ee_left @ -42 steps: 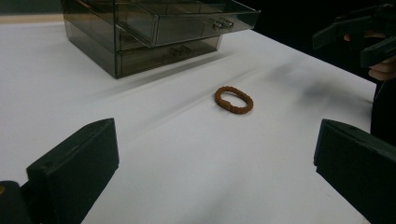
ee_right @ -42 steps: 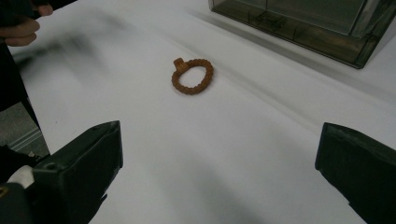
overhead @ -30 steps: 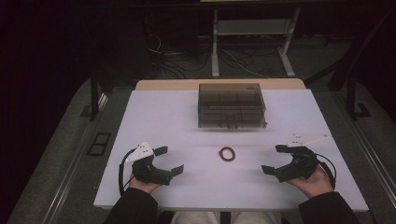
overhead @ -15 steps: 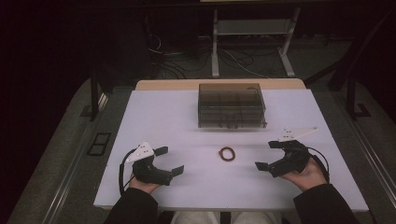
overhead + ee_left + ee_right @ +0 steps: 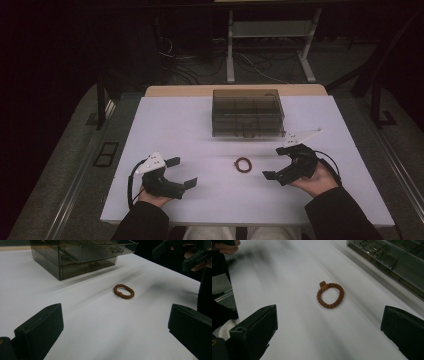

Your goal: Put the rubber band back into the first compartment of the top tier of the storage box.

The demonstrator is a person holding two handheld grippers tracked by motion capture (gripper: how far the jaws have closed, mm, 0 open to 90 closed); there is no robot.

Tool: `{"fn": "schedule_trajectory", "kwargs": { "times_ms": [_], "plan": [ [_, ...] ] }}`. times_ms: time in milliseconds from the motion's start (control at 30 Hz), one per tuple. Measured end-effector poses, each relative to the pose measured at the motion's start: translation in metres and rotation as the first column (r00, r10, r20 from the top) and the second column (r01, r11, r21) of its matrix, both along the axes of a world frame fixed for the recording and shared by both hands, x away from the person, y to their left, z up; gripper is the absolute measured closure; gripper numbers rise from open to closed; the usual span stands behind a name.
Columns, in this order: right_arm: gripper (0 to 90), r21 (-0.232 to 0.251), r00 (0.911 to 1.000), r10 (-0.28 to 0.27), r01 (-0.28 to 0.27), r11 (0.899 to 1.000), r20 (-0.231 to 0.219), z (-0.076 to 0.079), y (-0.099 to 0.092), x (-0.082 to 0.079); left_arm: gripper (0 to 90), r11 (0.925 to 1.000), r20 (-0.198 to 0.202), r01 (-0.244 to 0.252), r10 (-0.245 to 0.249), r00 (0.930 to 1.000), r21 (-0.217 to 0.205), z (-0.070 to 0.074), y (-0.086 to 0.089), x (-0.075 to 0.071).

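Note:
A brown beaded bracelet (image 5: 244, 164) lies flat on the white table, in front of a smoky clear drawer box (image 5: 247, 113). My right gripper (image 5: 275, 162) is open just right of the bracelet, jaws wide apart and pointed at it. In the right gripper view the bracelet (image 5: 330, 295) sits ahead between the jaws, not touched. My left gripper (image 5: 182, 172) rests open at the near left, well away. From the left gripper view the bracelet (image 5: 123, 291) lies farther off, with the drawer box (image 5: 80, 255) behind it.
The white table top (image 5: 170, 125) ends at a wooden strip (image 5: 175, 91) at the back. Dark floor, cables and a metal stand (image 5: 270, 45) lie beyond. A person's sleeves come in at the bottom edge.
My right gripper has moved left and slightly forward toward the bracelet. The left gripper and the bracelet have stayed in place.

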State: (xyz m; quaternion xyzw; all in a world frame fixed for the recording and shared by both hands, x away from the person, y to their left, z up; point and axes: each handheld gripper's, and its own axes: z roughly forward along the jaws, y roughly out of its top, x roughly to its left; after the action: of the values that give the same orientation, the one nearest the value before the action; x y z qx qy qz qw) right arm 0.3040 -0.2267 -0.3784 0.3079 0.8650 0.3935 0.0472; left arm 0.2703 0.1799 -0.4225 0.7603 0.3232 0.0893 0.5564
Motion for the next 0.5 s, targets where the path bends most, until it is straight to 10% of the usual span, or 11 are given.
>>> {"fn": "schedule_trajectory", "kwargs": {
  "times_ms": [500],
  "plan": [
    [0.1,-0.042,0.998,0.063,-0.063,0.997,-0.011,-0.004,0.023,0.009,0.0,1.0,-0.001,0.004,-0.004,1.0,-0.001,0.0,0.0,0.0]
  ]
}}
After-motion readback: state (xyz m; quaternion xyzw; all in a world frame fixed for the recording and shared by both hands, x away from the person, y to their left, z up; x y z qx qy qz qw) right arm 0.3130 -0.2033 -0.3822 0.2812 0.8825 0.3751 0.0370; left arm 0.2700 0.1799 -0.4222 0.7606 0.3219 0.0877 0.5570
